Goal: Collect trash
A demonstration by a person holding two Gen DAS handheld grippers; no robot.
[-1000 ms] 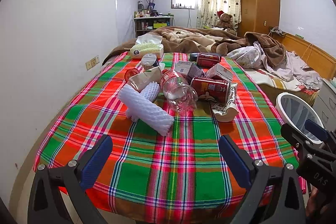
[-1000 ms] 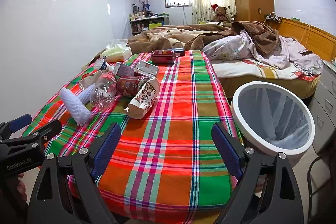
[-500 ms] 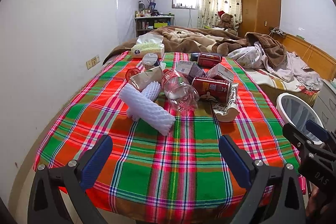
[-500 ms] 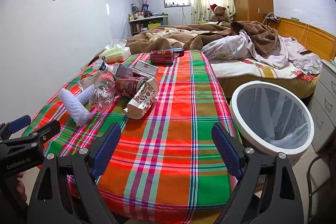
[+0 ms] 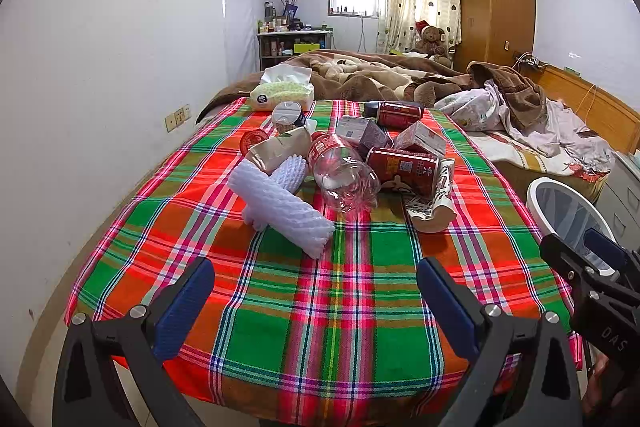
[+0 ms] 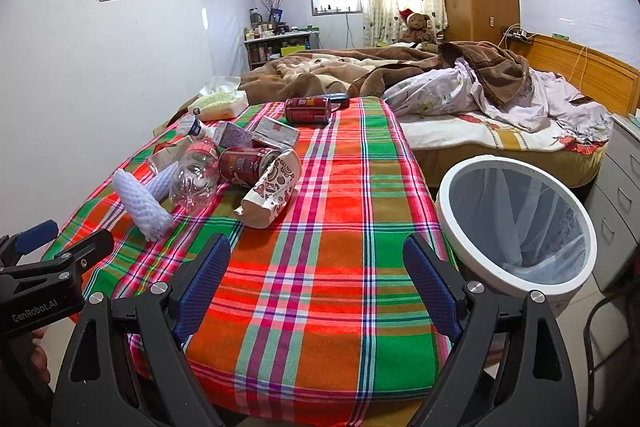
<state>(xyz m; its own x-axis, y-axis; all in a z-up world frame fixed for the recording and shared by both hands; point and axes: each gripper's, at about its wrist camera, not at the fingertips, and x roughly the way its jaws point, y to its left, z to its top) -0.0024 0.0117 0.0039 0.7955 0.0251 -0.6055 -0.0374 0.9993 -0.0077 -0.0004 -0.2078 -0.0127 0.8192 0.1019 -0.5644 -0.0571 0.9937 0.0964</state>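
A heap of trash lies on the plaid tablecloth: white foam netting, a clear plastic bottle, a red can, a crushed paper cup, small cartons and a second red can at the back. The foam netting, bottle and paper cup also show in the right wrist view. My left gripper is open and empty above the table's near edge. My right gripper is open and empty beside it, to the right.
A white round bin with a clear liner stands on the floor right of the table. A tissue pack sits at the table's far left. A bed with blankets lies behind. A white wall runs along the left.
Both grippers have drifted slightly; the scene sits a little lower and closer in the left wrist view. Nothing on the table has moved.
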